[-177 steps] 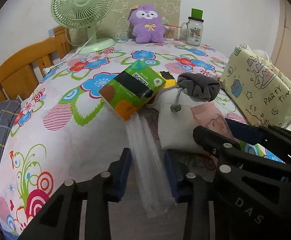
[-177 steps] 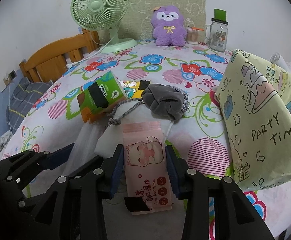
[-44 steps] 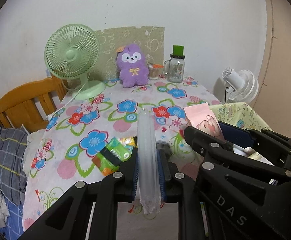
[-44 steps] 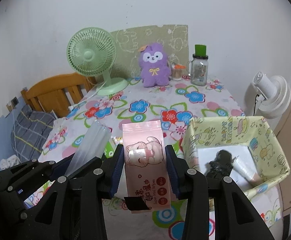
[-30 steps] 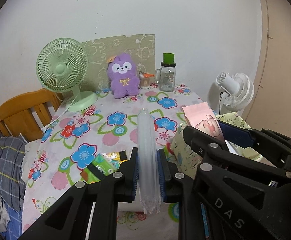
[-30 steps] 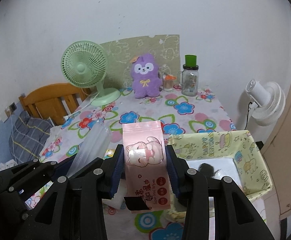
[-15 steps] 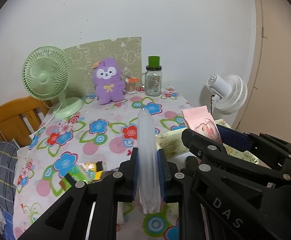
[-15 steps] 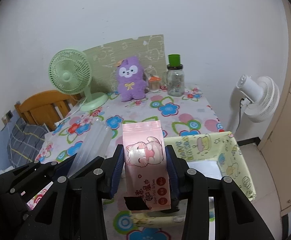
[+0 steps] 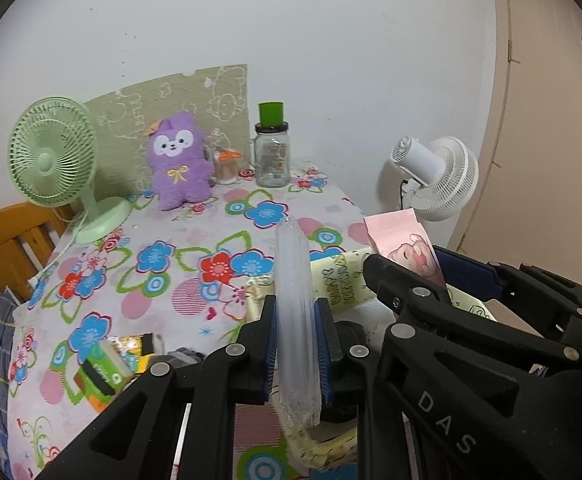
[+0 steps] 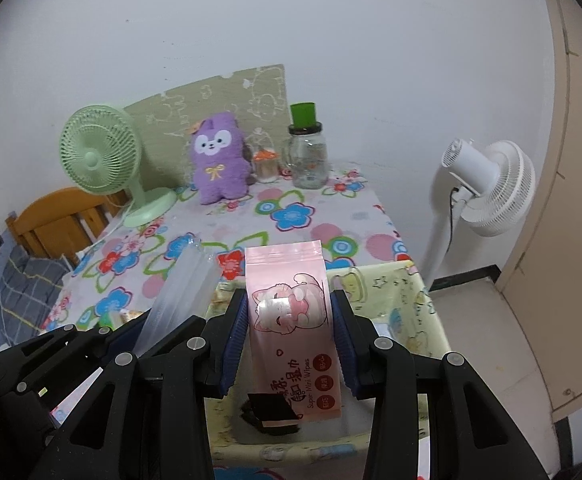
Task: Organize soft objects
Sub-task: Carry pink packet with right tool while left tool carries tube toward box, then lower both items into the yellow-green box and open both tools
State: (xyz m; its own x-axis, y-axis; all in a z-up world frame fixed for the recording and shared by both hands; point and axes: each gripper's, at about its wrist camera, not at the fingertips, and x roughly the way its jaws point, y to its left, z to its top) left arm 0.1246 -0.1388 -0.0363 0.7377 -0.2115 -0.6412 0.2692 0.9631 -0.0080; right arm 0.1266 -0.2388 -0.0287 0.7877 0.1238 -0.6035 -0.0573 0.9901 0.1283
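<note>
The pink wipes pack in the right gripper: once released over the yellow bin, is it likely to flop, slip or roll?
The pink wipes pack stands straight above the right gripper without drooping, so it probably keeps its shape. Its glossy film shows glare, so it may slide out easily on release. Being flat, it should land flat in the yellow bin rather than roll.

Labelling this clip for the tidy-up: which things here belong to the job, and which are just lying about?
Job: pink wet-wipes pack, clear plastic sleeve, yellow cartoon-print fabric bin, green packet.
Lying about: purple plush toy, green desk fan, glass jar, white floor fan.
</note>
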